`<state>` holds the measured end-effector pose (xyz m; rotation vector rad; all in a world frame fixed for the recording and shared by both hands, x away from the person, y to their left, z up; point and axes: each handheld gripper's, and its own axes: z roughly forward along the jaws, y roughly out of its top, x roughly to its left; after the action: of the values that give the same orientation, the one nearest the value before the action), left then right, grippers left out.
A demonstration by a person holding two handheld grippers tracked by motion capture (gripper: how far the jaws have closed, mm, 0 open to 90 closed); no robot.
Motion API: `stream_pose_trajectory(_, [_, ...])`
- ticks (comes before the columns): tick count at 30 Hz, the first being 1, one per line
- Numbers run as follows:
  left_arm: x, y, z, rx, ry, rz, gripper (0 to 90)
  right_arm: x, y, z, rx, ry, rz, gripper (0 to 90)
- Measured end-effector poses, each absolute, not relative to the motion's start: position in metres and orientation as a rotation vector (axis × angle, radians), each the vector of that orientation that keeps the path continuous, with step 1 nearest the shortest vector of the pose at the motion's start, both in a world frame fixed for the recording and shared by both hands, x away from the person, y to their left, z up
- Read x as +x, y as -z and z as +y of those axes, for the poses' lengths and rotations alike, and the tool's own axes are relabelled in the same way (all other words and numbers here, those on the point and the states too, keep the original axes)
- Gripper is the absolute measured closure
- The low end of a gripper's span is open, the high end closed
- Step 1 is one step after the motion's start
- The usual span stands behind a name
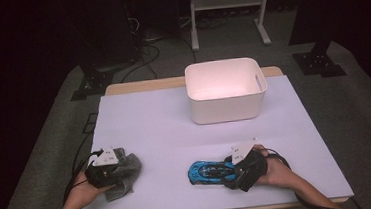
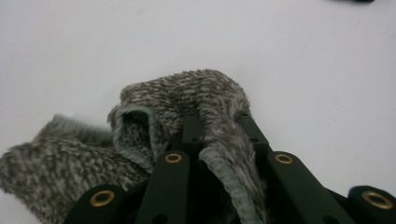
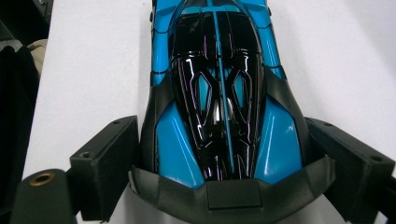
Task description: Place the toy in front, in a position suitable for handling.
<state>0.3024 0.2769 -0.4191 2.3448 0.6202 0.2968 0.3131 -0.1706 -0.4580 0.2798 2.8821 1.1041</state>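
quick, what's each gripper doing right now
left gripper: shut on the grey cloth.
right gripper: jaws on either side of the blue toy car; grip cannot be told.

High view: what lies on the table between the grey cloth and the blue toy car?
Nothing: in the high view the stretch of white tabletop between the grey cloth and the blue toy car is bare.

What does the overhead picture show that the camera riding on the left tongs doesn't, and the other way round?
The high view takes in the white bin at the table's far side, the blue toy car at the right tongs, and both of the person's hands. The left gripper view shows up close how the left tongs are shut on a raised fold of the grey cloth, and the cloth's hemmed edge. Both share the cloth, the left tongs and the pale table surface.
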Motion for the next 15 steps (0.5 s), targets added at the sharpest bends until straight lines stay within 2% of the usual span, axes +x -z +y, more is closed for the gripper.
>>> stream_pose_trajectory(6, [0.301, 0.403, 0.236, 2.299, -0.274, 0.475, 75.6, 0.313, 0.458, -0.171, 0.284, -1.112, 2.879, 12.7])
stream_pose_trajectory(8, [0.302, 0.400, 0.205, 2.281, -0.224, 0.380, 75.7, 0.312, 0.459, -0.171, 0.287, -1.110, 2.876, 12.7])
stream_pose_trajectory(15, [0.308, 0.405, 0.151, 2.300, -0.135, 0.231, 75.9, 0.311, 0.459, -0.171, 0.305, -1.121, 2.863, 12.7])
